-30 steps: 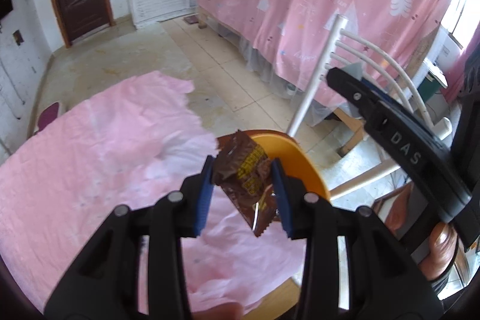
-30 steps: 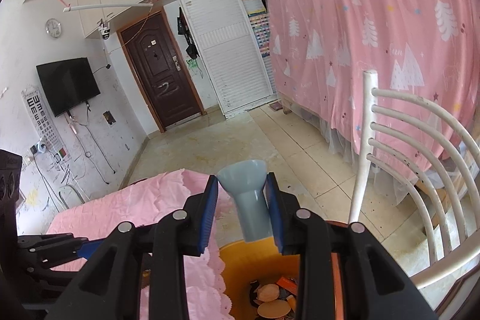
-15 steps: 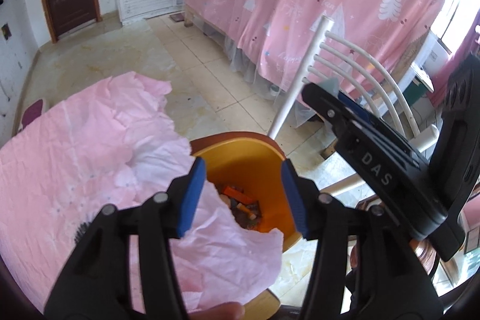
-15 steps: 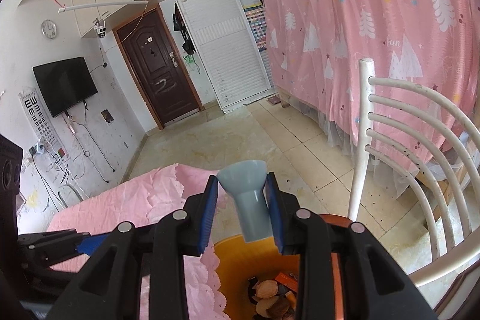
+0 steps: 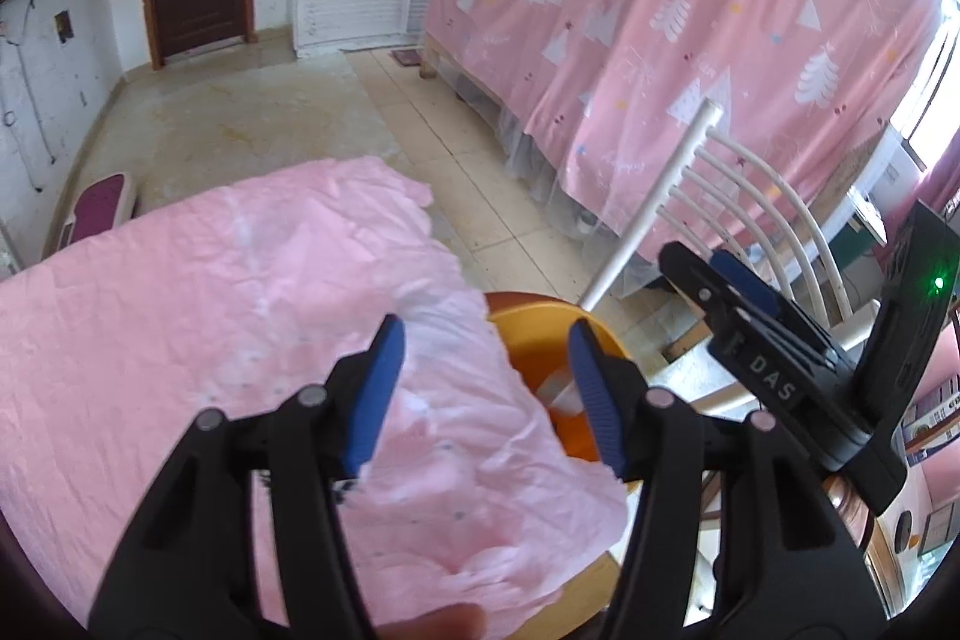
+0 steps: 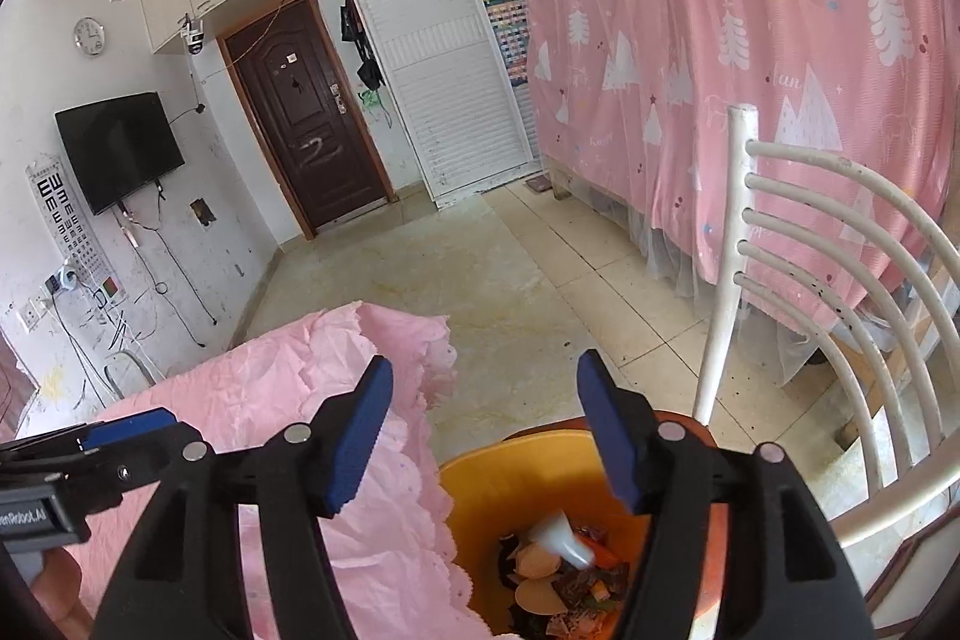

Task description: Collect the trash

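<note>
Right gripper (image 6: 483,427) has just let go: its fingers have just been opening and nothing is between them now; a second ago they pinched the grey cup, which now lies tipped on the trash in the orange bin (image 6: 474,496). The cup (image 6: 561,535) sits below and between the right fingers, well apart from both pads. Left gripper (image 5: 483,388) is also released, fingers just been opening, gap empty; the brown wrapper it held a second ago is gone from its grip, likely dropped into the bin too, though I can't pick it out for sure among the bin contents. Left fingers hang over the corner of the table (image 5: 150,340) with its pink cloth, bin just beyond that edge. Both drops look done; next is probably more trash.
</note>
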Available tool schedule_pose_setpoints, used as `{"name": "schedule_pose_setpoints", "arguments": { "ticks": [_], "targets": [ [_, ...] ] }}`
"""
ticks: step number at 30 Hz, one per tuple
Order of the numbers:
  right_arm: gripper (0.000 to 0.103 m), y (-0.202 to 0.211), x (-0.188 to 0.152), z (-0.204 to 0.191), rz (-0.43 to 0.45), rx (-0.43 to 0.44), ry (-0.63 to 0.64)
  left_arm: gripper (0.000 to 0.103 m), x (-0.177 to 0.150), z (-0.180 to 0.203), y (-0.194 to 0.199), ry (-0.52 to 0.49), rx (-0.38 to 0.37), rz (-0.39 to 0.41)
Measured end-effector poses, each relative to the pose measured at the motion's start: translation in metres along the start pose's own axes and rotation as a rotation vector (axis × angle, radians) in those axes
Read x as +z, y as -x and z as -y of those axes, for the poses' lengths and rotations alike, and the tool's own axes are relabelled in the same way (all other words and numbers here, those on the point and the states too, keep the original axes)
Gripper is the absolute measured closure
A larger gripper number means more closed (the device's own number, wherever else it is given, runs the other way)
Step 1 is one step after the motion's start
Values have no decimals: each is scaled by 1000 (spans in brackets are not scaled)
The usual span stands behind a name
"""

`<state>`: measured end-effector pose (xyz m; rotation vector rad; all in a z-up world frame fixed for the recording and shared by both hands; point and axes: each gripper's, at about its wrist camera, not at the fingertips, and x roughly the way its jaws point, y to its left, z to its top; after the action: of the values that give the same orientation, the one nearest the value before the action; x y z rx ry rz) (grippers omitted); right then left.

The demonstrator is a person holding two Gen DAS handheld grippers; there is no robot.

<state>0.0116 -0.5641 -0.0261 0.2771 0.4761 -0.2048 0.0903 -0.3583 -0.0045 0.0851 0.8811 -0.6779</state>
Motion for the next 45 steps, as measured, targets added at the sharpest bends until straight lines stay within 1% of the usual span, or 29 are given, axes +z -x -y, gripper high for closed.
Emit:
{"name": "schedule_pose_setpoints", "arguments": {
  "ticks": [5, 8, 9, 10, 11, 13, 16, 17, 20, 25, 32, 39, 45],
  "targets": [
    [49, 0, 2, -24, 3, 24, 33, 49, -2, -23, 15, 29, 11, 25],
    [47, -1, 3, -41, 1, 41, 52, 49, -4, -36, 24, 45, 24, 41],
    [43, -2, 3, -50, -1, 49, 61, 49, -4, -39, 27, 49, 29, 46],
    [38, -2, 4, -55, -3, 55, 66, 49, -6, -45, 31, 56, 39, 55],
    [35, -2, 4, -61, -3, 64, 68, 48, -7, -50, 34, 61, 49, 61],
    [25, -3, 6, -75, -4, 87, 74, 42, -10, -62, 43, 76, 77, 80],
    [18, -7, 7, -96, -11, 117, 89, 38, -14, -79, 54, 97, 129, 106],
    [17, -8, 6, -105, -13, 126, 100, 37, -14, -84, 57, 104, 140, 112],
    [16, -10, 3, -124, -20, 145, 133, 36, -20, -104, 68, 127, 205, 137],
    [13, -15, -4, -160, -33, 173, 185, 36, -28, -132, 83, 170, 266, 158],
    [12, -20, -14, -207, -53, 209, 249, 36, -42, -168, 107, 224, 352, 197],
    [12, -24, -18, -241, -61, 229, 298, 36, -53, -196, 125, 271, 384, 215],
    [12, -29, -21, -264, -71, 242, 332, 36, -58, -210, 135, 305, 398, 226]
  ]
}}
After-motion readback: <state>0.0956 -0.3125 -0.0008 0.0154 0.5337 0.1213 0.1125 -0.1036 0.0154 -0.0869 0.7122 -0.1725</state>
